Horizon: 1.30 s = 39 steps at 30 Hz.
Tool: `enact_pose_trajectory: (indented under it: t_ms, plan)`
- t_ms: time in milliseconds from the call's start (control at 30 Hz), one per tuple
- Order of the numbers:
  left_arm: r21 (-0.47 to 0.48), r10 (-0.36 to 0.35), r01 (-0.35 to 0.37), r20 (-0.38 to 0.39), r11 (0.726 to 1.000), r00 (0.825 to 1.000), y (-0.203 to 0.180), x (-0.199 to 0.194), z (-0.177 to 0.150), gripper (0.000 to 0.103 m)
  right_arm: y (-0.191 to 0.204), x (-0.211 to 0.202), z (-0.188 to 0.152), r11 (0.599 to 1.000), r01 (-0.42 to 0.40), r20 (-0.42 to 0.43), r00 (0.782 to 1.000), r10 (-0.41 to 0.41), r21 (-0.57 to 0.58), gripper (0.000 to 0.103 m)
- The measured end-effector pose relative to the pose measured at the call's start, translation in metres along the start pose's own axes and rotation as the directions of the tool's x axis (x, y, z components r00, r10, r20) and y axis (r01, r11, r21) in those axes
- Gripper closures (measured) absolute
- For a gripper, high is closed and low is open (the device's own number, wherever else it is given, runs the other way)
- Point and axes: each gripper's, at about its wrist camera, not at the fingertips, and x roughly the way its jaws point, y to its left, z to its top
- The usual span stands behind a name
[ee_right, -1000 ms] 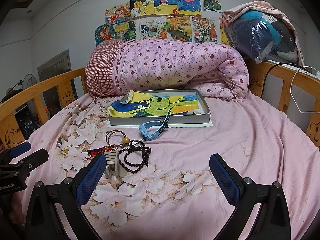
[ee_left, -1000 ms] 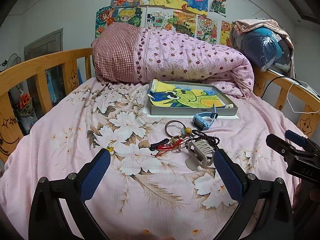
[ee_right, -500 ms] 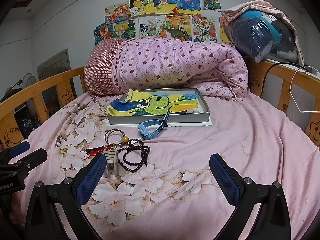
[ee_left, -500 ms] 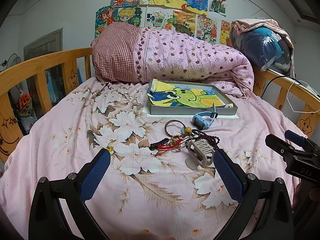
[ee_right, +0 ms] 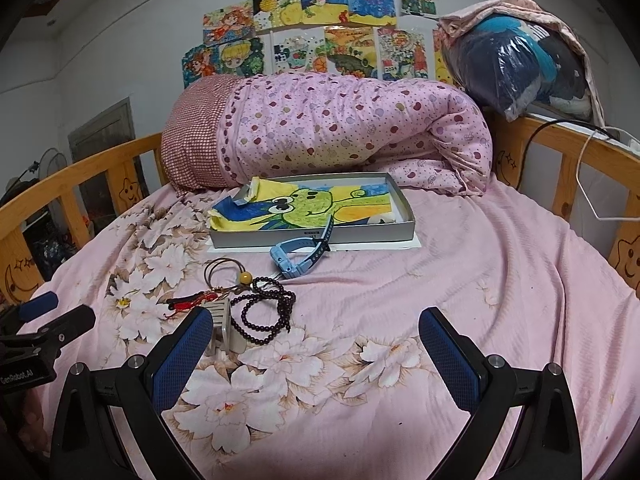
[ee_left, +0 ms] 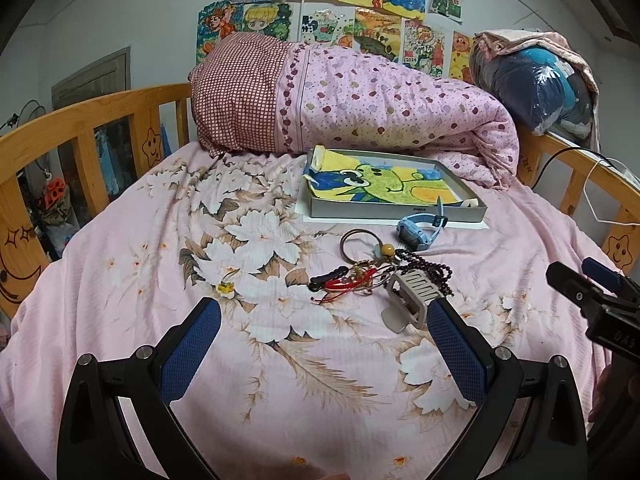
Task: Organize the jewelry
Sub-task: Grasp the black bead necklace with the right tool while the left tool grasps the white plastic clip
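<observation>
I see a pink bedsheet [ee_right: 460,280] printed with white and brown flowers, a pink quilt [ee_right: 340,128] with purple and yellow dots, and a red-and-white checked pillow [ee_left: 240,96]. The watch [ee_right: 298,256] is light blue, the beads [ee_right: 264,308] dark purple. My hand-held gripper pads [ee_left: 192,348] are blue on black.

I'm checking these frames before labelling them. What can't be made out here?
- Tray floor: both views, covered by the frog drawing, so whether jewelry lies beneath is unknown.
- Hair clip: right wrist view, partly behind the right gripper fingers.
- Red cord tangle: left wrist view, strands too fine to separate.
- Blue watch face: too small to read.
- Bead bracelet: clasp not discernible.
</observation>
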Motion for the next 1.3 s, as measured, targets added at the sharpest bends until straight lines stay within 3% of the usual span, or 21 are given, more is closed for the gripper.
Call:
enact_pose_trajectory:
  t_ms: [167, 400, 600, 800, 1033, 1167, 1300]
  plan:
    - [-0.004, -0.005, 0.005, -0.024, 1.000, 1.000, 0.009, 0.007, 0.005, 0.002, -0.006, 0.007, 0.006, 0.999, -0.036, -0.011, 0.999, 0.036, 0.030, 0.000]
    - [0.008, -0.074, 0.075, -0.086, 0.997, 0.994, 0.025, 0.026, 0.015, 0.002, -0.017, 0.030, 0.012, 0.997, -0.073, -0.103, 0.992, 0.077, 0.036, 0.000]
    - [-0.005, -0.163, 0.164, -0.120, 0.986, 0.979, 0.025, 0.035, 0.016, 0.002, -0.026, 0.065, 0.017, 0.989, -0.148, -0.244, 0.959, 0.142, -0.005, 0.000]
    - [-0.039, -0.235, 0.232, -0.188, 0.972, 0.954, 0.010, 0.052, 0.014, 0.002, -0.038, 0.100, 0.017, 0.968, -0.248, -0.323, 0.920, 0.223, -0.036, 0.000]
    - [-0.101, -0.282, 0.265, -0.228, 0.959, 0.932, -0.008, 0.071, 0.013, 0.003, -0.046, 0.126, 0.015, 0.953, -0.296, -0.343, 0.904, 0.256, -0.069, 0.000]
    - [-0.111, -0.294, 0.274, -0.245, 0.955, 0.924, -0.017, 0.080, 0.013, 0.003, -0.048, 0.140, 0.012, 0.943, -0.328, -0.360, 0.888, 0.287, -0.060, 0.016]
    - [-0.122, -0.300, 0.277, -0.255, 0.953, 0.919, -0.025, 0.091, 0.013, 0.007, -0.044, 0.152, 0.011, 0.927, -0.370, -0.375, 0.870, 0.321, -0.065, 0.024]
